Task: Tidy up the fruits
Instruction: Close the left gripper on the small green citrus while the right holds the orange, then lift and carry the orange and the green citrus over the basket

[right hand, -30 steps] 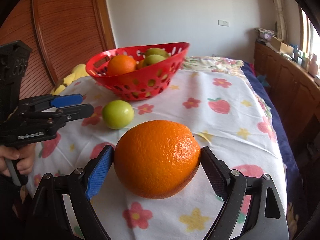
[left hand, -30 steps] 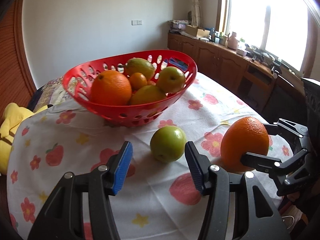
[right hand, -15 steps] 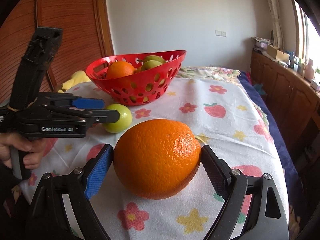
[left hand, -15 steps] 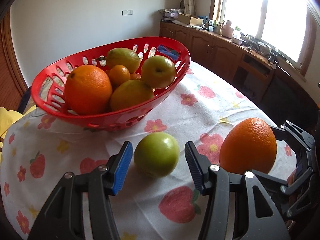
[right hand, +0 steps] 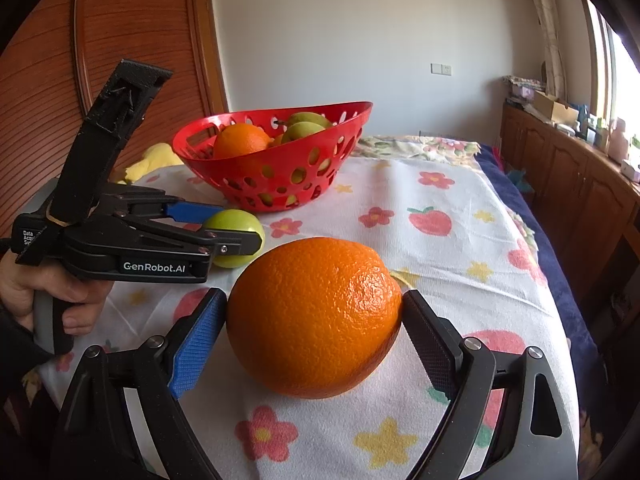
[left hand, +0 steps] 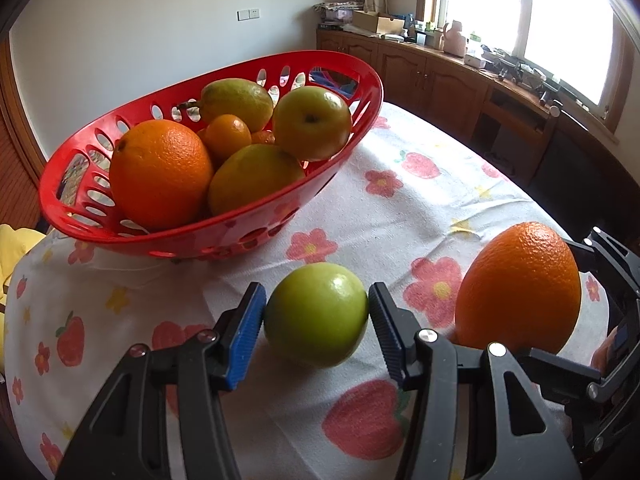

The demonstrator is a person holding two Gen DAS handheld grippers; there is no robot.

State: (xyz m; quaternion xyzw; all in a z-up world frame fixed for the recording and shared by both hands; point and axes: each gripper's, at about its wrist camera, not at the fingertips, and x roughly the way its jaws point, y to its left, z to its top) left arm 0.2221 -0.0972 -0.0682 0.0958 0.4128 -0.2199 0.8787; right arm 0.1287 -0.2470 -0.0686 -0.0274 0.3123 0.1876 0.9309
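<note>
A red slotted basket [left hand: 120, 236] [right hand: 340, 124] holds an orange [left hand: 160, 176], several yellow-green fruits and small oranges. A green apple [left hand: 316, 314] [right hand: 234, 224] sits on the flowered tablecloth between the fingers of my left gripper [left hand: 316, 334], whose pads touch or nearly touch both its sides. My right gripper [right hand: 314, 334] is shut on a large orange [right hand: 314, 318] [left hand: 520, 288], which rests on the cloth at the table's right end.
The table with its white flowered cloth [right hand: 420, 248] drops off at the right to a dark floor. A yellow cloth [right hand: 156, 158] lies behind the basket. Wooden cabinets [left hand: 440, 76] with clutter line the window wall. A wooden door [right hand: 100, 60] stands at left.
My left gripper has moved forward toward the basket, so the green apple now sits between its fingers. The right gripper stays closed on the orange, barely moving.
</note>
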